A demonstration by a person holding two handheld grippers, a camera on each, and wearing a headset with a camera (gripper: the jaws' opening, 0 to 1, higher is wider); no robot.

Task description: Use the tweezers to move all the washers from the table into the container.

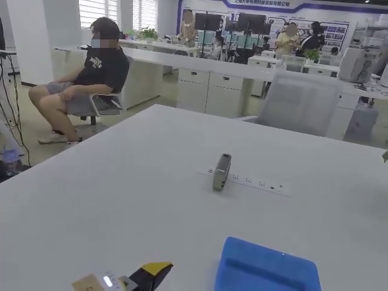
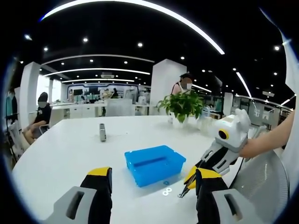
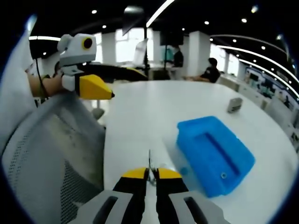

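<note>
Right gripper (image 3: 150, 173), jaws nearly closed, pinches thin metal tweezers (image 3: 150, 161) that point ahead over a smooth white table (image 3: 140, 116). Small flat ring washers (image 2: 167, 191) lie just beside the tweezers' tip. A rectangular, glossy blue container (image 3: 215, 151) sits ahead to its right. Left gripper (image 2: 153, 175) gapes wide, empty.

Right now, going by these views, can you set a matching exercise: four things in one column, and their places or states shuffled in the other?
Things:
1. tweezers
2. left gripper
3. washers
4. potted plant

Place or state:
A. lying on the table just in front of the blue container
B. standing behind the container, at the table's far side
C. open, holding nothing
D. clamped in the right gripper

Pairs: 1-D, 2-C, 3-A, 4-B
</note>
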